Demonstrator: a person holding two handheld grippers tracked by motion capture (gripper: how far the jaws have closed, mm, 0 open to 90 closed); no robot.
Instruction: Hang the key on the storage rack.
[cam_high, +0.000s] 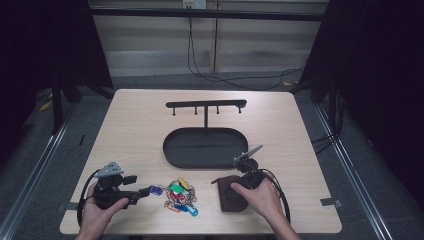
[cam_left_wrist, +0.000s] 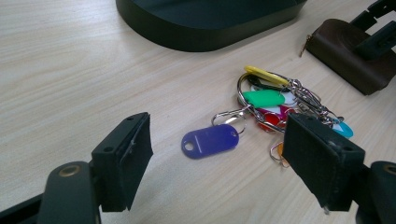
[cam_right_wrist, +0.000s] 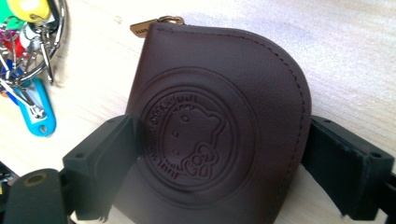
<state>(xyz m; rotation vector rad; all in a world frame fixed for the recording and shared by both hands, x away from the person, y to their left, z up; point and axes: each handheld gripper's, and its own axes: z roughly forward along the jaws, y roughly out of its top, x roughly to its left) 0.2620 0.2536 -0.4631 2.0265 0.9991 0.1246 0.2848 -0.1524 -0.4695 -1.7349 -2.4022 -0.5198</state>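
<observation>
A brown leather pouch (cam_right_wrist: 219, 84) with an embossed round emblem lies flat on the wooden table (cam_high: 140, 125), at the front right (cam_high: 229, 201). My right gripper (cam_right_wrist: 219, 168) straddles it with a black jaw close to each edge, and I read no squeeze on it. A bunch of keyrings with coloured tags (cam_high: 180, 196) lies left of the pouch. Its purple tag (cam_left_wrist: 210, 141) rests on the table just ahead of my left gripper (cam_left_wrist: 217, 163), whose jaws stand wide apart with nothing between them. In the high view the left gripper (cam_high: 147, 191) points right towards the bunch.
A black oval tray (cam_high: 172, 150) sits mid-table, with a black hook rack (cam_high: 206, 104) rising behind it. The tray's wall (cam_left_wrist: 196, 28) shows beyond the keys. A blue tag (cam_right_wrist: 35, 112) lies left of the pouch. The table's front edge is close under both hands.
</observation>
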